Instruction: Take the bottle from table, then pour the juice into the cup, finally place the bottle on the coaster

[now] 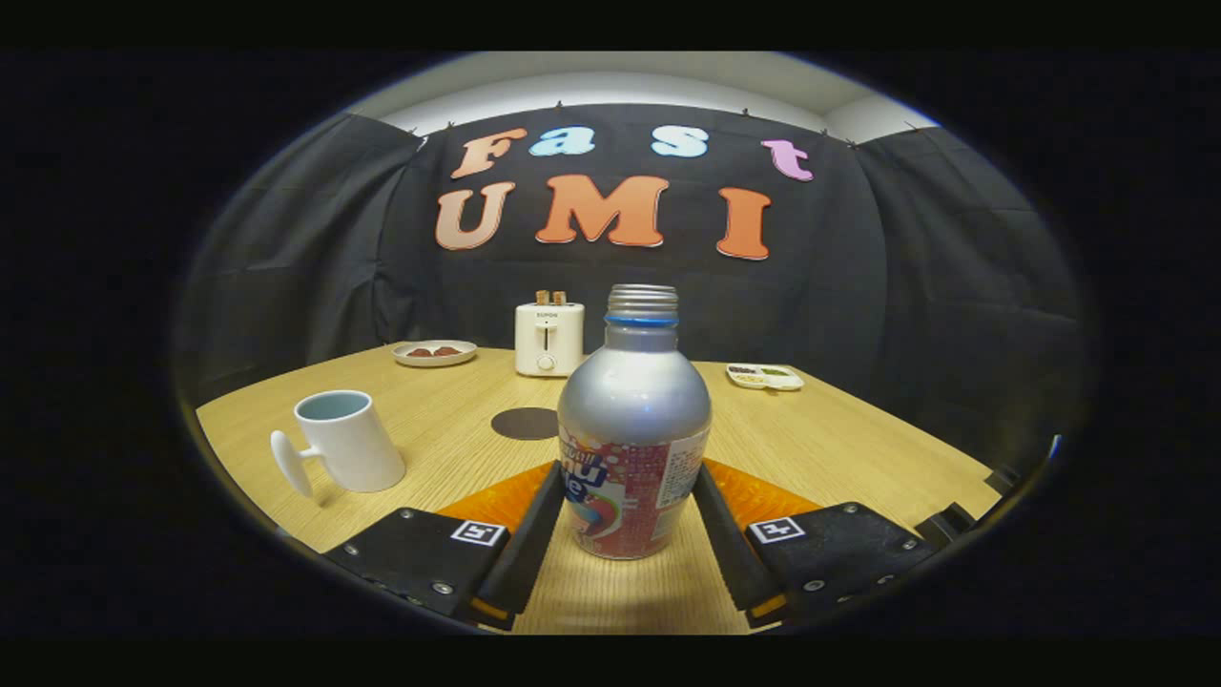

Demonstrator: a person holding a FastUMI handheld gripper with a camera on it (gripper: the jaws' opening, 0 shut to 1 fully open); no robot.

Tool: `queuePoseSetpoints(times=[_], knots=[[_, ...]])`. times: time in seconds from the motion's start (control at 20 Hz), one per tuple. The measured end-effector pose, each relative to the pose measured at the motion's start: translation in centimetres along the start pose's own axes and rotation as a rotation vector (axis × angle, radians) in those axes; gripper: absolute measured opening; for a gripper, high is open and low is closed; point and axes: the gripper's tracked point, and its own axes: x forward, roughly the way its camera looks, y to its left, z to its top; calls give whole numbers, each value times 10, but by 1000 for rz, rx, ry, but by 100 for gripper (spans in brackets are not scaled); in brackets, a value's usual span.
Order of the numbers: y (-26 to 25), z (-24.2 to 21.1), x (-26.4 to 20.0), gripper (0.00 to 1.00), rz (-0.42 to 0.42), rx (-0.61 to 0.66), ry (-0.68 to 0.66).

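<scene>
The bottle (pixel 634 429) stands upright on the counter (pixel 839 448) between the fingers of the hand-held gripper (pixel 630 496), which looks released, flanking it. It should squeeze evenly on the label, then lift straight.

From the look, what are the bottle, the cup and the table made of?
Bottle, between the gripper fingers: probably aluminium, matte silver sheen, with printed label. Cup: likely glazed ceramic, smooth glossy white. Table: wood or wood-look laminate, pale grain lines.
</scene>
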Motion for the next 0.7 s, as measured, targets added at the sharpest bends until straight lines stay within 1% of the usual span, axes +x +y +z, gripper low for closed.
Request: queuePoseSetpoints(times=[0.35, 0.7], knots=[[7, 26, -10, 78, -30, -128, -20], [32, 58, -16, 78, -60, -339, -53]])
